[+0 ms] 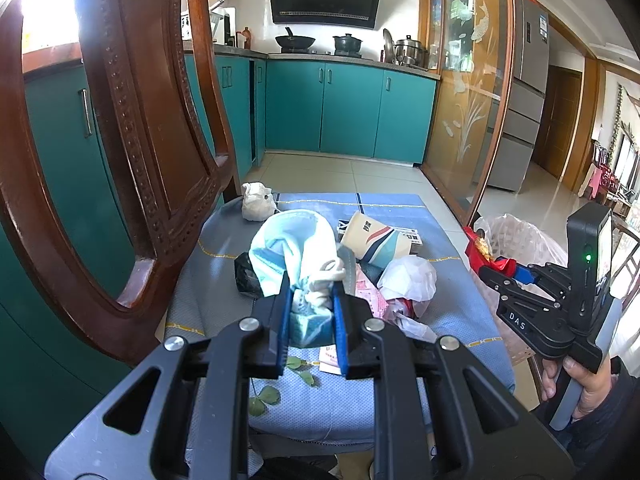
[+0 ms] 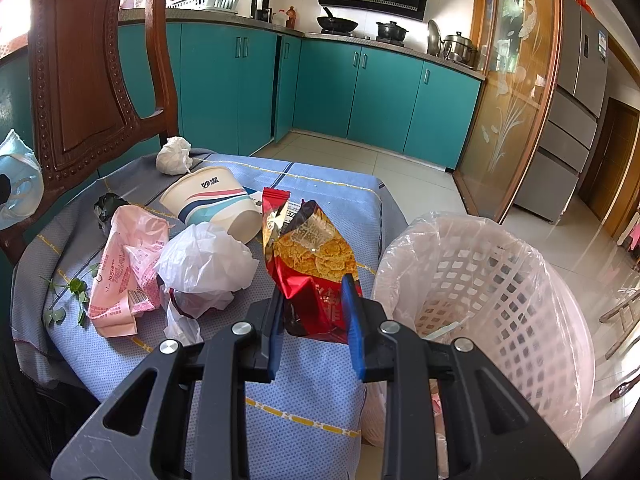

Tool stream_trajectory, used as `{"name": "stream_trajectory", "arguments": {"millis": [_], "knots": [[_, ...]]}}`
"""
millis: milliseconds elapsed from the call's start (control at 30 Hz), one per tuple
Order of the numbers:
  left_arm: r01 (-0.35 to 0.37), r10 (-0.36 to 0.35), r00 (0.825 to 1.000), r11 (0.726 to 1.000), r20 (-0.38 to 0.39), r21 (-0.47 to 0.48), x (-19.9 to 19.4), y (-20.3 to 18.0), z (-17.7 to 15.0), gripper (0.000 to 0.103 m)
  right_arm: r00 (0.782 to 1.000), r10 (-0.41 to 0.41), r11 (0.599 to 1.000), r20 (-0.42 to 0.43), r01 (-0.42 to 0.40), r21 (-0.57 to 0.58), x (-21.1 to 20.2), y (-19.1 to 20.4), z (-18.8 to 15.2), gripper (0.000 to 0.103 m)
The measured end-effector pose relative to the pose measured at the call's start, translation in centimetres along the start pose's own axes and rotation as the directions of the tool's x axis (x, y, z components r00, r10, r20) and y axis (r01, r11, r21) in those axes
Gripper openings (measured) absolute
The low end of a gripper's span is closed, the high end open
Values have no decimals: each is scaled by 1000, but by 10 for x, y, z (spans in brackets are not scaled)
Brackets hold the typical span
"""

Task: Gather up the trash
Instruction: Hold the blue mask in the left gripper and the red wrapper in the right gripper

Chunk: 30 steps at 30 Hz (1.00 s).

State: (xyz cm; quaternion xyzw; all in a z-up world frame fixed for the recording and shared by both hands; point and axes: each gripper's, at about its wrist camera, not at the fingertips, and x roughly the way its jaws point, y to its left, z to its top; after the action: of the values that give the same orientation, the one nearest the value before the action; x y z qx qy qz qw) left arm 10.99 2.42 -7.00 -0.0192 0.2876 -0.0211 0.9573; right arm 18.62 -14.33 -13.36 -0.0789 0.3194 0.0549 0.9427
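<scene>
My left gripper is shut on a light blue face mask and holds it above the chair seat. My right gripper is shut on a red snack bag, just left of the white lined trash basket. On the blue cushion lie a paper cup, a white plastic bag, a pink wrapper, a crumpled tissue and a black wad. The right gripper also shows in the left wrist view, by the basket.
A carved wooden chair back rises on the left. Green leaves lie at the cushion's left edge. Teal kitchen cabinets stand beyond, and a glass door to the right of them. Tiled floor lies beyond the chair.
</scene>
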Motion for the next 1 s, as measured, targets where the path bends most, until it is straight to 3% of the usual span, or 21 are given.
{"name": "stream_trajectory", "arguments": {"millis": [1000], "knots": [[1, -1, 1000, 1000, 0, 0, 0, -1, 2, 19, 1000, -7, 1000, 9, 7, -1, -1, -2, -1, 28]]}}
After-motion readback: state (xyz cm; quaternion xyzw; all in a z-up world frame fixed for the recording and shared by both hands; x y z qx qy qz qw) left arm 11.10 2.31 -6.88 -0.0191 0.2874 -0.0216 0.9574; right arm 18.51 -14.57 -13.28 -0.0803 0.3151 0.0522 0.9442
